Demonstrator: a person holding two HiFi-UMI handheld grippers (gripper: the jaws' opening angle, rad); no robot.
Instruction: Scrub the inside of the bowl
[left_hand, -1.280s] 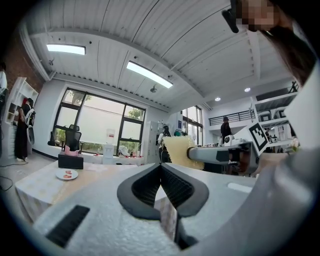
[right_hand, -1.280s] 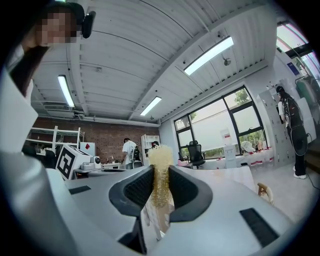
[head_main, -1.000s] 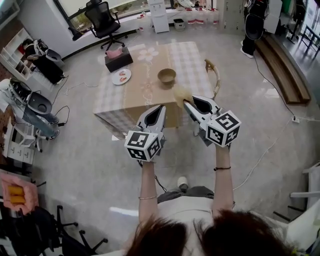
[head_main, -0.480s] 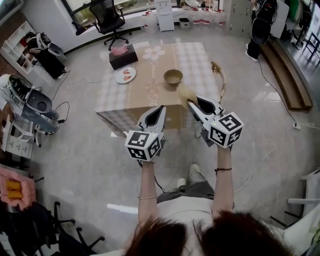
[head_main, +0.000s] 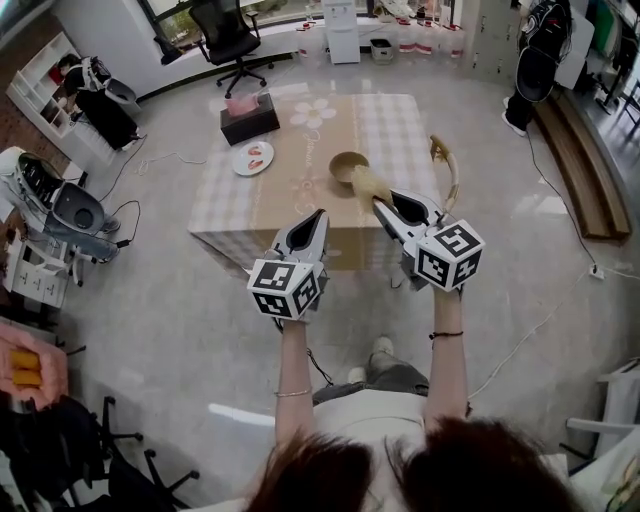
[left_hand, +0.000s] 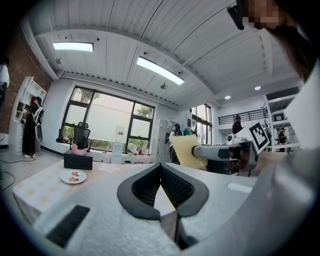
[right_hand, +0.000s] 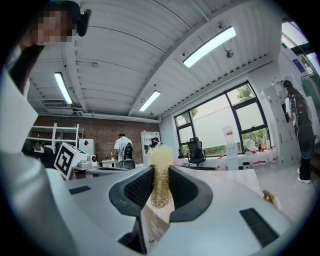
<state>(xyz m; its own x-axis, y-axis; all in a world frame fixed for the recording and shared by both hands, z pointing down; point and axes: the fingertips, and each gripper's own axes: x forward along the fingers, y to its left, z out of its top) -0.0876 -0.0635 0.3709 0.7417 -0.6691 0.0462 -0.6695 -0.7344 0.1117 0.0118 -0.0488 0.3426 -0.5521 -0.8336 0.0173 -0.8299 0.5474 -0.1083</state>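
A brown bowl (head_main: 348, 166) stands upright on the checked table (head_main: 390, 120), near its right front. My right gripper (head_main: 379, 205) is held up in front of the table, short of the bowl, and is shut on a pale yellow scrub pad (head_main: 368, 185). In the right gripper view the scrub pad (right_hand: 161, 175) stands pinched between the two dark pads (right_hand: 137, 187). My left gripper (head_main: 319, 215) hovers beside it, to the left, shut with nothing between its jaws. The left gripper view shows its pads (left_hand: 176, 187) meeting, and the scrub pad (left_hand: 187, 151) off to the right.
A white plate with pink food (head_main: 254, 156) and a dark tissue box (head_main: 248, 107) sit on the table's left and far side. A wooden chair (head_main: 447, 165) stands at its right edge. An office chair (head_main: 228, 30), shelves and cables line the room's edges.
The table and bowl have come closer and lower in the head view as the person steps forward. Both grippers keep their pose, the right one still gripping the scrub pad.
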